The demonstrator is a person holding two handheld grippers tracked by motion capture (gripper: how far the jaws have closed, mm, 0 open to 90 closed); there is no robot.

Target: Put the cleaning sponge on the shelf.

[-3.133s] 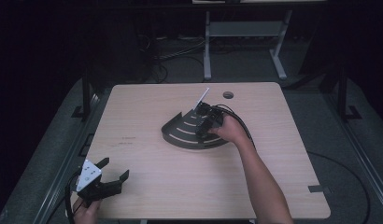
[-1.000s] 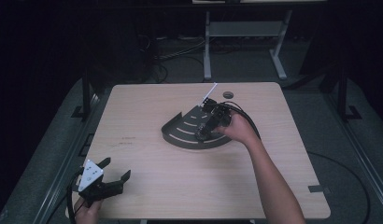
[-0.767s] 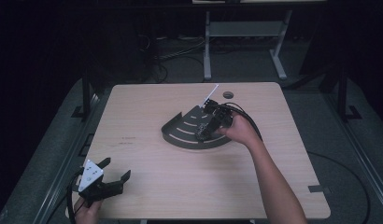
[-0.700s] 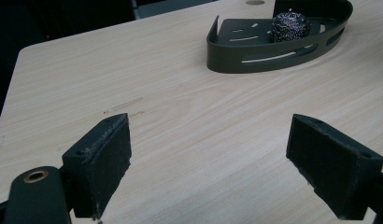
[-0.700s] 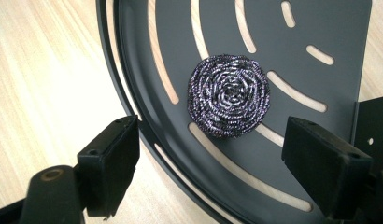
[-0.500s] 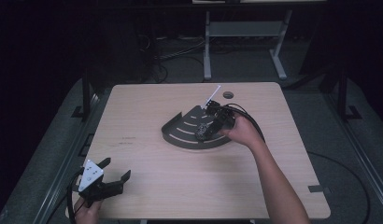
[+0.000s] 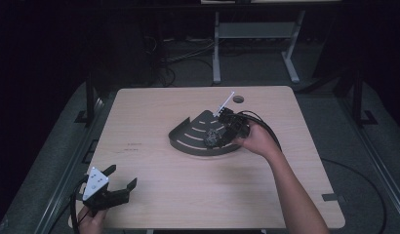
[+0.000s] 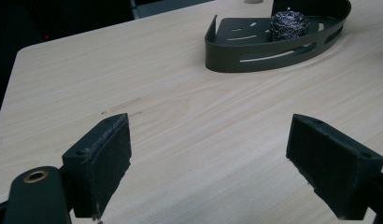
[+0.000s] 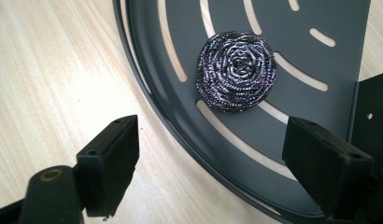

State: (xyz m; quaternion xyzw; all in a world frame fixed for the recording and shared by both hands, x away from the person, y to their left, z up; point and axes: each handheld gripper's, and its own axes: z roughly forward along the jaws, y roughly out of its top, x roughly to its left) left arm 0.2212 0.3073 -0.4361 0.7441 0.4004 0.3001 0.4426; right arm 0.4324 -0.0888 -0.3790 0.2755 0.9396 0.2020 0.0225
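Hovering right gripper (image 9: pixel 210 154), wide open, empty

A dark grey slotted tray (image 9: pixel 320 60) and a silvery, purple-tinged coiled scourer (image 9: pixel 236 71) are seen on the pale wood-grain surface (image 9: pixel 49 70).

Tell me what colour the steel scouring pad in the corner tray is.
Silvery metallic grey with a faint purple sheen; the scouring pad shows best in the right gripper view, lying in the dark grey slotted tray.

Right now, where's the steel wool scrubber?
The steel wool scrubber lies inside the dark slotted corner tray at mid-table, just ahead of the open right gripper.
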